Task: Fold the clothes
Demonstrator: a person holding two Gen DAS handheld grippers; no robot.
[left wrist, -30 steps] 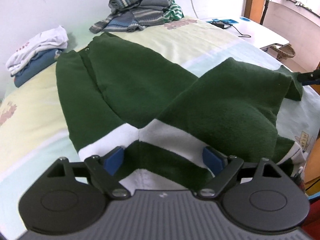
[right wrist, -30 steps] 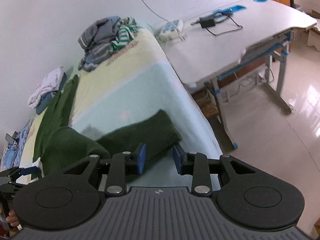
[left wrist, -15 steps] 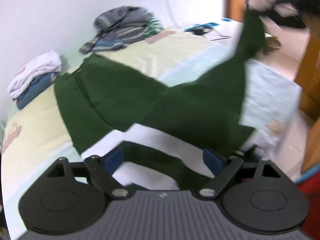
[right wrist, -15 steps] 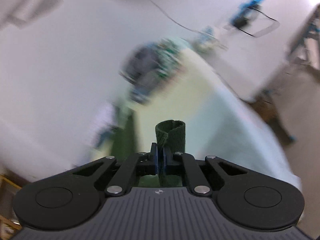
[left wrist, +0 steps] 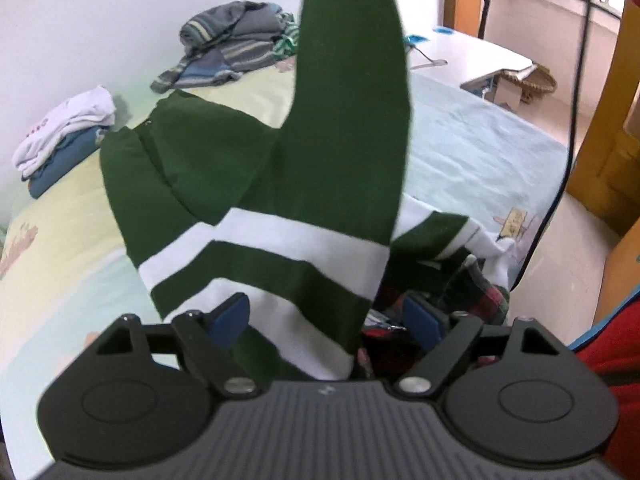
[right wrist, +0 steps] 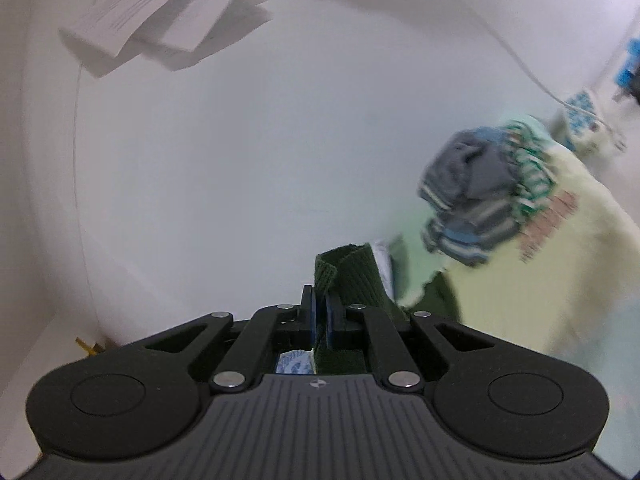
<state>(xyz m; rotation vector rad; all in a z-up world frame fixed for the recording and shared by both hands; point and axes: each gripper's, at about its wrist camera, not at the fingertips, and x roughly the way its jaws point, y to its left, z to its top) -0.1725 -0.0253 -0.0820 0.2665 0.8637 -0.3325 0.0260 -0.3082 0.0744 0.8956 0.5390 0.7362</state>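
Observation:
A dark green sweater [left wrist: 192, 168] with white stripes lies on the bed [left wrist: 472, 152]. One sleeve [left wrist: 352, 92] rises steeply out of the top of the left wrist view. My left gripper [left wrist: 326, 316] is open above the striped hem, with cloth passing between its blue pads [left wrist: 230, 314] untouched. My right gripper [right wrist: 320, 312] is shut on the ribbed green cuff [right wrist: 346, 270], held high and pointing at the white wall. The rest of the sweater is hidden in the right wrist view.
A heap of grey and striped clothes [left wrist: 236, 52] lies at the bed's far end, also blurred in the right wrist view [right wrist: 480, 196]. Folded white and blue clothes [left wrist: 60, 136] sit at the left. A white desk [left wrist: 472, 50] and wicker basket [left wrist: 528, 80] stand beyond the bed.
The right gripper shut on the sleeve cuff and lifted it high, swinging toward the wall. The sleeve went from lying flat to standing upright. The left gripper stayed open near the hem.

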